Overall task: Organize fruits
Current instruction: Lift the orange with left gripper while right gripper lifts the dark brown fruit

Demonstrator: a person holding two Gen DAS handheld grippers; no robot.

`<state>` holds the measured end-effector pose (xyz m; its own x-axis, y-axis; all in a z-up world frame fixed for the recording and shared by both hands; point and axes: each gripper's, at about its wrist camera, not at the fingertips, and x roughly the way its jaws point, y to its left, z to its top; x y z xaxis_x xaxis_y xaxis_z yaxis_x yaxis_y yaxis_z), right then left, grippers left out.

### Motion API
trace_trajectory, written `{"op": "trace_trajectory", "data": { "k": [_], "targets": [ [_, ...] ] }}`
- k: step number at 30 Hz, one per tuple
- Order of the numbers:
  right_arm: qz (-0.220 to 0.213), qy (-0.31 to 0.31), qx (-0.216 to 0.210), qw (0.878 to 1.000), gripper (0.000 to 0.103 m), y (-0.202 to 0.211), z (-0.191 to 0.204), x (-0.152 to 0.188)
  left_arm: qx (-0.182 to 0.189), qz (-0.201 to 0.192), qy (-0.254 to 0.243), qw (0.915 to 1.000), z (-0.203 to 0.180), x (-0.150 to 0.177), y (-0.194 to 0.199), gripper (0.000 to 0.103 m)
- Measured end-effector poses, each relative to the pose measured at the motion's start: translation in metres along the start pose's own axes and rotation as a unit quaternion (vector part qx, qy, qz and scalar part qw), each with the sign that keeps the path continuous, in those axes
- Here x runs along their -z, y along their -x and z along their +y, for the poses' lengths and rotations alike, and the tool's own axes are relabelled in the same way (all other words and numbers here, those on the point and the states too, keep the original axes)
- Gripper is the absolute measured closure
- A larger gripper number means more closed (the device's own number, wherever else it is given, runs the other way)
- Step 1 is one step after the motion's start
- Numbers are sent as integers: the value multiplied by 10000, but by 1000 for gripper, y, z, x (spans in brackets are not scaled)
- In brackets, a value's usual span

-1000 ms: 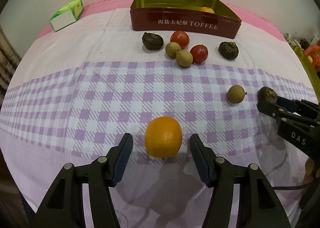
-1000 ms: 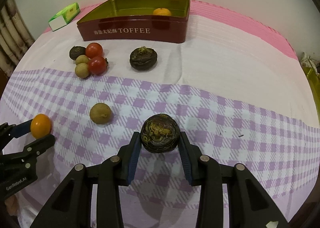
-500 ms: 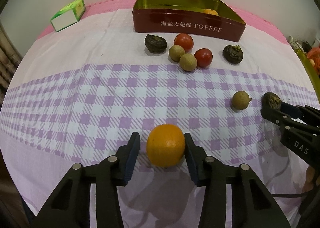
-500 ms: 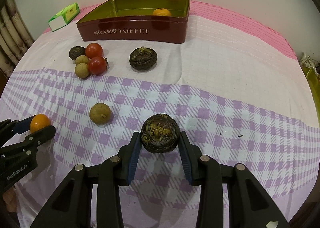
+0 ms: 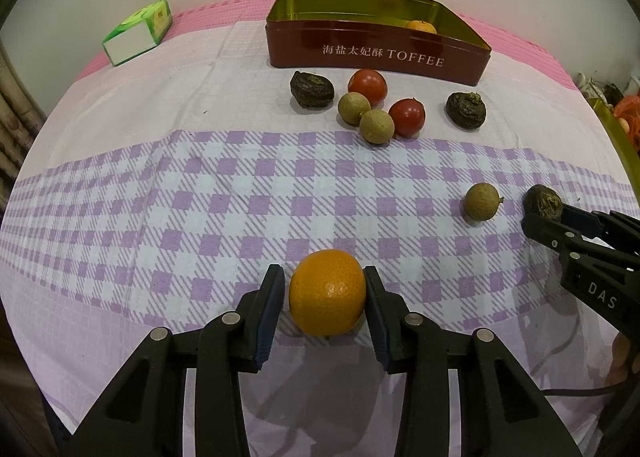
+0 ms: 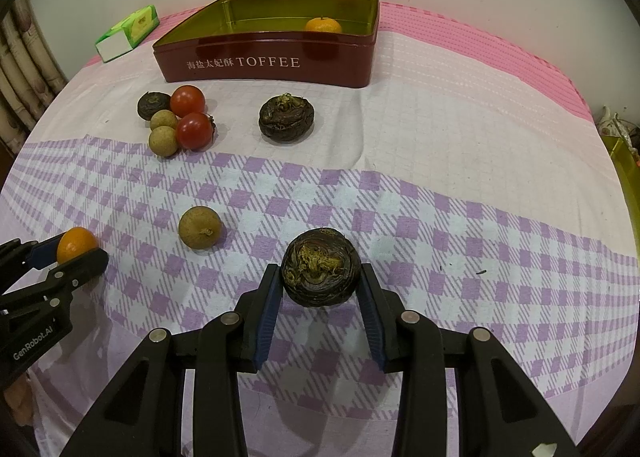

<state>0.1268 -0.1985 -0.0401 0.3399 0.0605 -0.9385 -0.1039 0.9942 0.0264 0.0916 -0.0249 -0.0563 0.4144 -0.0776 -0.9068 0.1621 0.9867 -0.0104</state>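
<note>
Left gripper (image 5: 326, 303) clamped on orange (image 5: 327, 293), jaws just closed around it, down on cloth (image 5: 240, 185). Right gripper (image 6: 320, 289) pinching dark fruit (image 6: 320, 271). Tin (image 5: 376, 53) straight ahead, beyond loose fruit cluster; equally reachable by both.

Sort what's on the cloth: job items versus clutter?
Job:
round orange mandarin in left hand-held gripper
dark wrinkled round fruit in right hand-held gripper
red toffee tin

Clutter:
green-and-white carton
</note>
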Motion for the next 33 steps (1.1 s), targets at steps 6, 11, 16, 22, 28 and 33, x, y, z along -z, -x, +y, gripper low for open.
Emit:
{"op": "trace_trajectory", "data": {
  "k": [6,11,16,22,28,33],
  "targets": [
    [24,6,-1,10000,67,0,1,0,-18,12,-21,10000,-1,-1,0,67],
    [37,17,2,10000,67,0,0,0,-26,12,-21,10000,-2,-2,0,67],
    [56,40,2,10000,67,-1,2,-1,-7,9,-10,10000,-3,-1,0,67],
    [92,45,2,9999,68,-1,0,-3,-17,37,-4,10000,-2,-4,-1,67],
    [93,49,-5,9999,68,-1,0,-3,14,48,20,10000,-1,-6,-3,67],
    [134,-10,-78,9999,68,-1,-2,-4,41,64,0,10000,-2,-8,-3,67]
  ]
}}
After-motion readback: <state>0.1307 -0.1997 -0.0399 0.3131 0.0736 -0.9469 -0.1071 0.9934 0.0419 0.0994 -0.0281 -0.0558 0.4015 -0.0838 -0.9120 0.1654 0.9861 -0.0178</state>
